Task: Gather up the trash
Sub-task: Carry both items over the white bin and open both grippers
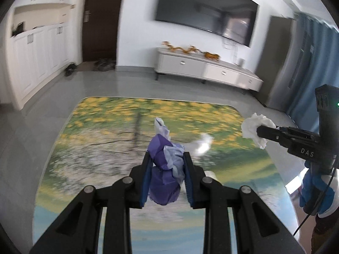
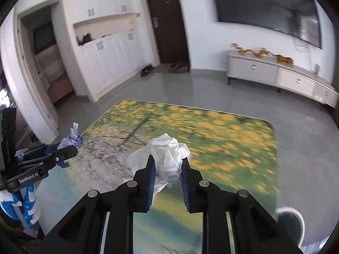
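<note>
Our left gripper [image 1: 166, 160] is clamped on a crumpled purple paper wad [image 1: 164, 169], held above the flower-printed tabletop [image 1: 106, 127]. Our right gripper [image 2: 167, 165] is clamped on a crumpled white tissue [image 2: 167, 156] over the same tabletop. From the left wrist, another white scrap [image 1: 202, 144] lies blurred at one o'clock of the purple wad. From the right wrist, a round white-rimmed bin [image 2: 290, 224] sits at five o'clock, beside the table.

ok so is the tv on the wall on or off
Off, as far as shows: the tv screen is dark in both views, with only room reflections on it.
</note>
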Motion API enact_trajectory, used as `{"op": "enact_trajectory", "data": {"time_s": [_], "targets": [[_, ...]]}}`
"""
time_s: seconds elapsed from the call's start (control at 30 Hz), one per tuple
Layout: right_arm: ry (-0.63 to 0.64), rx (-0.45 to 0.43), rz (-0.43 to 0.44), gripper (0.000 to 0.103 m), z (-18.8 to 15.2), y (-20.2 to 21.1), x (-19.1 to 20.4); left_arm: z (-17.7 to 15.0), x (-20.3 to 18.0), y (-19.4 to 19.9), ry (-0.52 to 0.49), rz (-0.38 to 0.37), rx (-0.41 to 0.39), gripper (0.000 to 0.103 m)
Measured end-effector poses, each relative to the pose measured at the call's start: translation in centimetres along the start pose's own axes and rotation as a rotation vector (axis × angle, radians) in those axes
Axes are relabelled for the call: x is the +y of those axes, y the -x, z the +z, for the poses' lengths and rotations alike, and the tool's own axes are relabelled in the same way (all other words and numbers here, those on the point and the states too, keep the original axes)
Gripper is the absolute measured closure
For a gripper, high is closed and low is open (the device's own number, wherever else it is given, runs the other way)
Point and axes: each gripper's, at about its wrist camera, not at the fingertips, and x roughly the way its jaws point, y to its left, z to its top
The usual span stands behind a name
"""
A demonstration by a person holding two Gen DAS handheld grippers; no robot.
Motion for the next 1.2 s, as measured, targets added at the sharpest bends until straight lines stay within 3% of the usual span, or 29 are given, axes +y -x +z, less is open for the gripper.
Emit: {"op": "enact_trajectory", "data": {"time_s": [0.23,0.47,0.67,0.9,1.0,1.07,1.13,1.2], "targets": [[-0.159,-0.039,-0.113,0.082,-5.0,5.5,-8.6,0.9,-10.6,-3.3,-0.161,-0.148,0.089,0.077],[-0.328,0.002,-0.25,0.081,-11.3,8.7,-17.7,0.1,-23.8,-8.2,-0.334,-0.324,0.182,0.077],[-0.438,0.07,-0.325,0.079,-15.6,8.6,-24.2,-0.4,-31.6,-13.3,-0.358,-0.427,0.279,0.077],[-0.517,0.137,-0.367,0.075,-18.9,6.3,-29.0,-1.0,-36.7,-20.2,-0.294,-0.501,0.411,0.074],[-0.536,0.16,-0.385,0.06,-20.0,5.4,-30.3,-1.3,-38.0,-22.1,-0.274,-0.51,0.438,0.073],[-0.54,0.176,-0.412,0.05,-20.5,4.9,-30.9,-1.5,-38.4,-23.1,-0.257,-0.519,0.461,0.065],[-0.553,0.188,-0.42,0.049,-21.1,4.6,-31.5,-1.4,-38.5,-23.8,-0.235,-0.529,0.467,0.053],[-0.569,0.197,-0.429,0.048,-21.8,4.6,-31.9,-1.4,-38.4,-23.9,-0.223,-0.537,0.466,0.052]]}}
